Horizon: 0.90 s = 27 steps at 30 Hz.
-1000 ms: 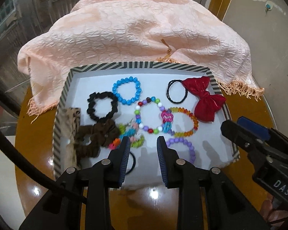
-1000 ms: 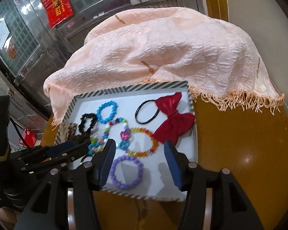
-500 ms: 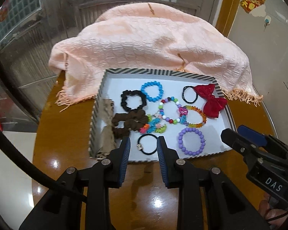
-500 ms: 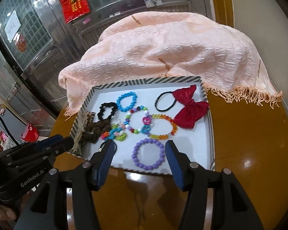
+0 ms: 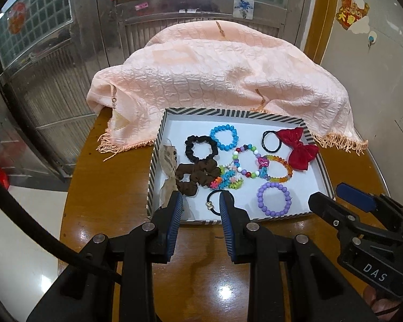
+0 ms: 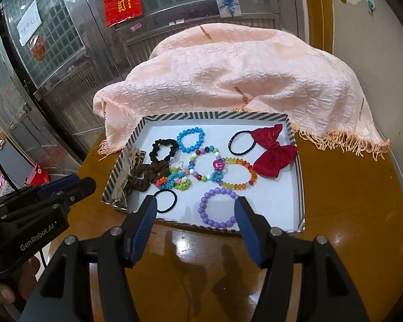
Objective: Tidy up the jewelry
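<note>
In the left wrist view, your left gripper [image 5: 198, 205] hovers empty, fingers narrowly parted, over the striped tray [image 5: 158, 145]'s near edge, framing the black hair tie [image 5: 215, 204]; reach deeper and you risk snagging the tangled brown scrunchie [image 5: 196, 175]. The right wrist view alone shows your right gripper [image 6: 194, 209] spread wide and empty, the purple bracelet [image 6: 218, 207] at the tray's near edge.

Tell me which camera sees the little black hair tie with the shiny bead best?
The left wrist view: the black hair tie lies close in front, between the left gripper's open fingers, and its silver bead shows. In the right wrist view the hair tie sits off to the left, partly behind a finger, and no bead shows.
</note>
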Tool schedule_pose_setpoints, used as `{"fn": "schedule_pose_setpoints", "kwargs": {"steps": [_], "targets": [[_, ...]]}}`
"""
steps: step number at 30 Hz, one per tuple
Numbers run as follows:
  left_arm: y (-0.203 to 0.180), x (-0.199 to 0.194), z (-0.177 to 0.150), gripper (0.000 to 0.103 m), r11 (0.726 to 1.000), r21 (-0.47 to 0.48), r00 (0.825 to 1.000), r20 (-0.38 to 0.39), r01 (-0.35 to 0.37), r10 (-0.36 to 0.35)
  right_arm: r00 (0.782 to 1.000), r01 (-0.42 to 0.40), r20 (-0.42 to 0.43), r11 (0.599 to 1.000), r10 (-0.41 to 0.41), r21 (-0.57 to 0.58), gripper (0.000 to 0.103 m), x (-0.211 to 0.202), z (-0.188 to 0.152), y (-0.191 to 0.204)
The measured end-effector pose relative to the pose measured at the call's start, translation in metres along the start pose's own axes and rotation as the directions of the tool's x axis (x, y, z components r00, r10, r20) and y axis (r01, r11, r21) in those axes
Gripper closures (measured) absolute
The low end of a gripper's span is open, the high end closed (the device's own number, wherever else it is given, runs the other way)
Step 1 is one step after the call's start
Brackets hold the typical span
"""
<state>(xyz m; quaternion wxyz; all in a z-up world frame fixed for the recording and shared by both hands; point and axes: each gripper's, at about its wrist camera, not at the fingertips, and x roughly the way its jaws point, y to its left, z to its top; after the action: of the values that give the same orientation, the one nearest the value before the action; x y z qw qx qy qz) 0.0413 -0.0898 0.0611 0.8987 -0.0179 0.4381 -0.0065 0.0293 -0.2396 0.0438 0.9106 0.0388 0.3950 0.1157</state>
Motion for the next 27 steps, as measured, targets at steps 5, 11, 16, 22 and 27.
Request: {"fn": "schedule_pose_setpoints", "kwargs": {"steps": [5,11,16,22,27], "targets": [[-0.0011,-0.0031,-0.001,0.091,1.0,0.009,1.0,0.006,-0.002,0.001,1.0,0.003,0.007,1.0,-0.003,0.005,0.039,-0.0042,-0.0008,-0.0003],[-0.0019,-0.004,-0.0007,0.091,1.0,0.012,1.0,0.006,0.001,-0.001,1.0,0.006,0.006,1.0,-0.006,0.006,0.039,-0.0051,-0.0017,-0.0007],[-0.003,-0.0038,-0.0008,0.091,1.0,0.011,1.0,0.004,0.003,-0.003,1.0,0.005,0.005,1.0,-0.005,0.006,0.039,-0.0047,-0.0019,-0.0006],[-0.0043,-0.0024,-0.0013,0.091,1.0,0.01,1.0,-0.001,0.003,-0.003,1.0,0.001,-0.002,1.0,-0.001,0.013,0.038,-0.0022,-0.0022,-0.0008],[-0.0031,-0.0009,-0.0008,0.091,1.0,0.009,1.0,0.0,0.0,0.0,1.0,-0.003,0.003,1.0,0.003,0.016,0.038,-0.0015,-0.0011,0.0]]}}
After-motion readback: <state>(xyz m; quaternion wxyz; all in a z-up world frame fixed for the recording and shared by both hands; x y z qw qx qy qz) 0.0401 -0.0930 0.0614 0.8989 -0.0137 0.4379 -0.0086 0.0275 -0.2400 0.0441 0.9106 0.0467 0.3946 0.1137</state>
